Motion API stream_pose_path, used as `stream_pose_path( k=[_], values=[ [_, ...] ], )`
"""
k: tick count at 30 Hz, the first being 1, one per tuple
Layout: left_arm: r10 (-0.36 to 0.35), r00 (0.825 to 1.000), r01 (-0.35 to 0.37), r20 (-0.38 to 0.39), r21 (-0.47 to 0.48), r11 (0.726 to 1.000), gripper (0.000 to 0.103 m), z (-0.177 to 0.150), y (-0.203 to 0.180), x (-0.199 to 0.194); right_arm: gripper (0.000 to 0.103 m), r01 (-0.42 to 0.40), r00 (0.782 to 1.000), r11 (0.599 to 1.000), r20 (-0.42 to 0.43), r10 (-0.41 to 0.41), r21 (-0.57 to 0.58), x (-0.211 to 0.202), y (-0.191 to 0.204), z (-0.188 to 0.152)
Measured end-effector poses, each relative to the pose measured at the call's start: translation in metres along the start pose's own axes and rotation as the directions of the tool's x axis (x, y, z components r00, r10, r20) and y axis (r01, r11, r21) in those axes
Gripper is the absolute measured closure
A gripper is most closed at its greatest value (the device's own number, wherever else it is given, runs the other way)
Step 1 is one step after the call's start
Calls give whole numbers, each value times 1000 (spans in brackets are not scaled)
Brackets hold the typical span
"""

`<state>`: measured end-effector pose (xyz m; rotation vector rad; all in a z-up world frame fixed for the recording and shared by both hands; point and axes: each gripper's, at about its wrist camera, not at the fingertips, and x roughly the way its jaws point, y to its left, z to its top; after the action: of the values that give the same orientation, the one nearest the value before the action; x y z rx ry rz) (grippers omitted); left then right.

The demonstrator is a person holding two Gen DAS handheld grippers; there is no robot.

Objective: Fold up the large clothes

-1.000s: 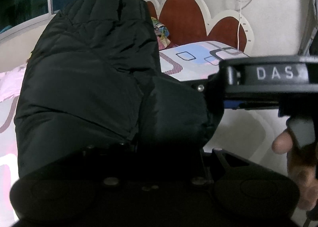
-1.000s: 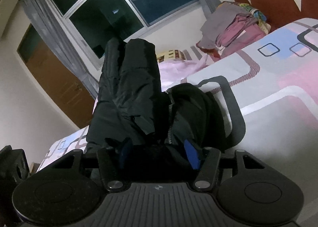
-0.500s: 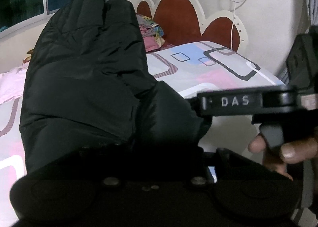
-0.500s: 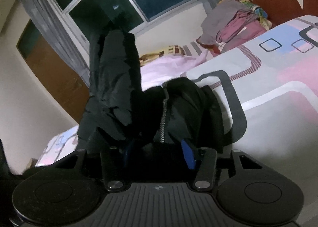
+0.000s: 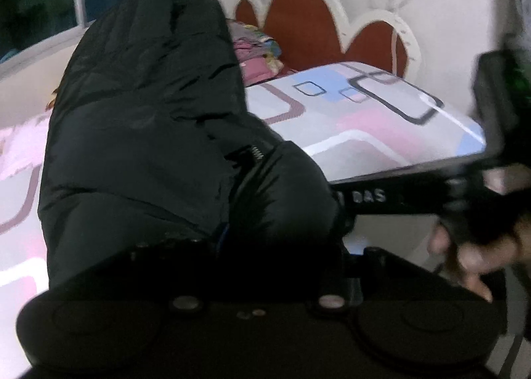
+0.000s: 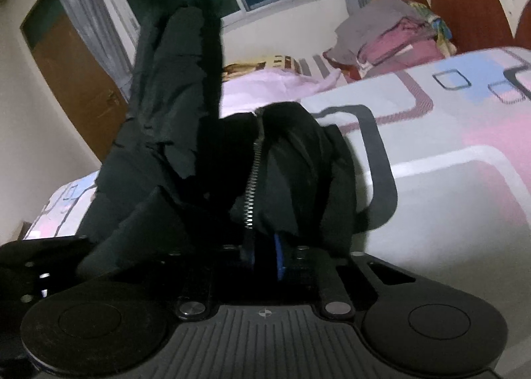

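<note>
Jacket (image 6: 205,133) lifted over bed (image 6: 448,180); right tool (image 6: 262,256) pinching its zipper edge; left tool (image 5: 232,239) buried in fabric, grip state unclear.

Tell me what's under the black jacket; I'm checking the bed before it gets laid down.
Around the black jacket shows the patterned bedspread and a pink sheet. Whatever lies directly beneath is covered by the jacket.
</note>
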<state>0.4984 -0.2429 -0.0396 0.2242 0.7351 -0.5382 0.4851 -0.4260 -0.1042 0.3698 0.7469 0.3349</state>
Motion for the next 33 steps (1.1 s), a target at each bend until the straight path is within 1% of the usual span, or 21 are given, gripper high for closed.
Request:
stream_pose_path(
  k=[1,3,8,11,13,14,15,16,18,19,20,21,22,23,25,27,28,30,31,33],
  values=[
    [-9,1000,9,3,10,1000,68,0,0,-4,95,-8,1000,1000,-2,8,8,1,-3,0],
    [-31,999,31,12,1,1000,68,-3,3,-12,95,-11,1000,1000,-3,11,-1,1,-3,-1],
    [-88,995,89,37,-23,996,68,-9,15,-41,96,14,1000,1000,-19,-14,-26,10,-2,-4],
    [-102,993,105,64,-33,994,67,-15,23,-64,96,23,999,999,-30,-24,-29,14,-4,-6],
    [-119,987,129,106,-84,988,68,-21,35,-82,96,34,999,999,-38,-35,-31,15,-5,-8],
    [-116,984,132,133,-120,984,67,-23,44,-91,96,34,999,999,-40,-35,-27,15,-7,-9],
    [-88,983,115,163,-161,980,67,-27,55,-99,96,34,999,999,-41,-35,-22,16,-8,-10],
    [-40,982,76,184,-193,978,69,-29,65,-103,96,37,998,999,-40,-37,-21,15,-8,-11],
    [41,981,8,188,-255,967,69,-32,84,-98,96,42,998,999,-41,-43,-24,16,-8,-12],
    [73,979,-15,188,-292,956,69,-32,95,-91,96,43,998,999,-42,-44,-25,16,-8,-12],
    [83,978,-18,189,-322,946,69,-32,103,-83,96,45,998,999,-43,-46,-27,16,-7,-13],
    [89,981,-23,170,-357,934,69,-30,112,-70,96,48,998,998,-45,-49,-28,16,-7,-13],
    [79,984,-12,161,-381,925,69,-28,117,-60,96,49,998,998,-47,-50,-28,16,-7,-14],
    [56,985,12,164,-388,922,69,-27,122,-52,96,50,997,998,-50,-52,-30,16,-7,-14],
    [48,986,14,158,-374,927,68,-22,119,-43,95,42,998,999,-52,-44,-30,12,-6,-11],
    [48,987,10,156,-351,936,68,-17,116,-42,95,38,999,999,20,-38,-1,-4,-8,-4],
    [43,987,14,154,-351,936,68,-18,118,-42,93,33,998,999,49,-34,14,-11,-9,1],
    [34,987,23,154,-357,934,68,-18,121,-38,71,16,994,1000,109,-18,17,-22,-7,12],
    [29,988,28,153,-360,933,68,-18,122,-38,66,-3,991,1000,133,2,10,-25,-3,19],
    [24,988,32,150,-358,933,68,-18,121,-39,63,-37,987,999,155,40,-22,-24,9,33]
  ],
)
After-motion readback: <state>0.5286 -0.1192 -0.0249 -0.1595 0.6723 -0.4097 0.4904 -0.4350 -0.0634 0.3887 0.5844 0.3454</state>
